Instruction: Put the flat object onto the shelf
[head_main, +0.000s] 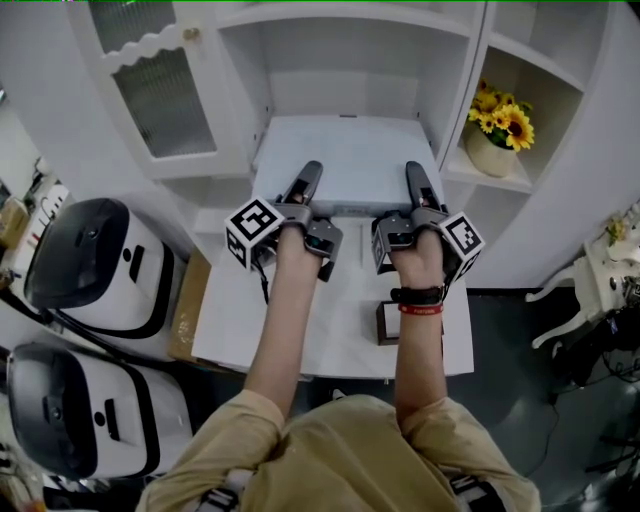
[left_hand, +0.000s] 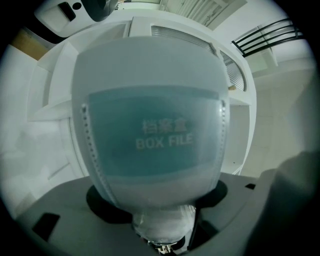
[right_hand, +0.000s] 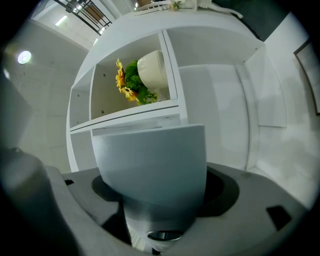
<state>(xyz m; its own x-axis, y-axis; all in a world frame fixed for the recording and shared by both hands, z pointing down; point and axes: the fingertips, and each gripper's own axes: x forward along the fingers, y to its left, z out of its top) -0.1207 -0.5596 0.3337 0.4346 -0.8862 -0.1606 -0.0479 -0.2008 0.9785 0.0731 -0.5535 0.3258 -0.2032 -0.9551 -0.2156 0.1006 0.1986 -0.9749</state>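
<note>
A flat, whitish translucent file box lies level, its far end in the middle compartment of the white shelf unit. My left gripper is shut on its near left edge and my right gripper on its near right edge. The left gripper view is filled by the box, with its teal label reading "BOX FILE", gripped low between the jaws of the left gripper. In the right gripper view a plain pale corner of the box sits clamped in the right gripper.
A white vase of sunflowers stands in the right compartment. A glass-fronted cabinet door is at the left. Below is a white table with a small dark box. Black-and-white machines stand at the left.
</note>
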